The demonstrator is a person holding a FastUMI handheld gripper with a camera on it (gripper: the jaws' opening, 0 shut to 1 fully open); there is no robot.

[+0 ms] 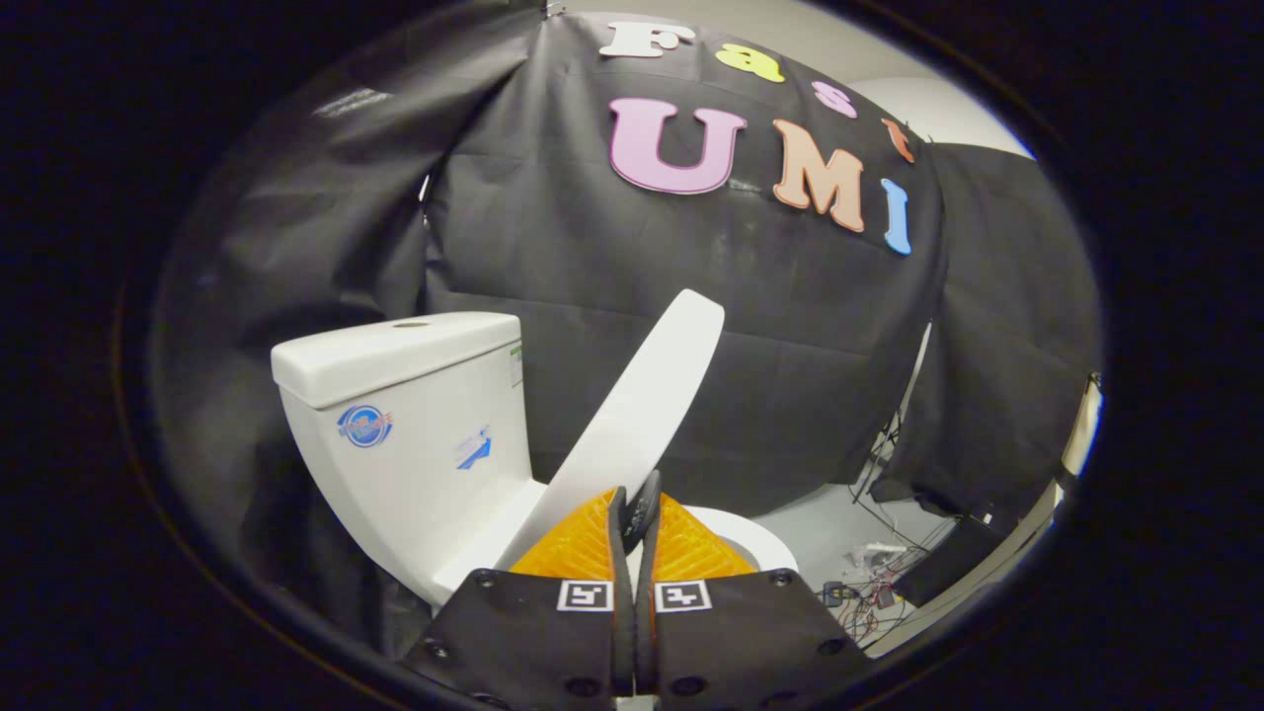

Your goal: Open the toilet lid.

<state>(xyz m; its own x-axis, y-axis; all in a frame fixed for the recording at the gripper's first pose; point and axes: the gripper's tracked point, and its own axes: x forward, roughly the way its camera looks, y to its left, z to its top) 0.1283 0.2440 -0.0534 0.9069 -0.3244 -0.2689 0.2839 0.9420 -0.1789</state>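
Note:
A white toilet stands just ahead, its tank [415,434] to the left of my fingers. The toilet lid [642,405] is partly raised and tilts up and away to the right, short of the tank. Its lower part runs down behind my left finger [578,543]. My gripper [634,506] is shut, the two fingers pressed together with nothing showing between them. Their tips sit right at the lid's edge; I cannot tell whether they touch it. The white seat rim [755,538] shows just right of the fingers.
Black cloth walls close in behind and beside the toilet. On the grey floor to the right lie tangled cables [869,592] and a dark box [948,563].

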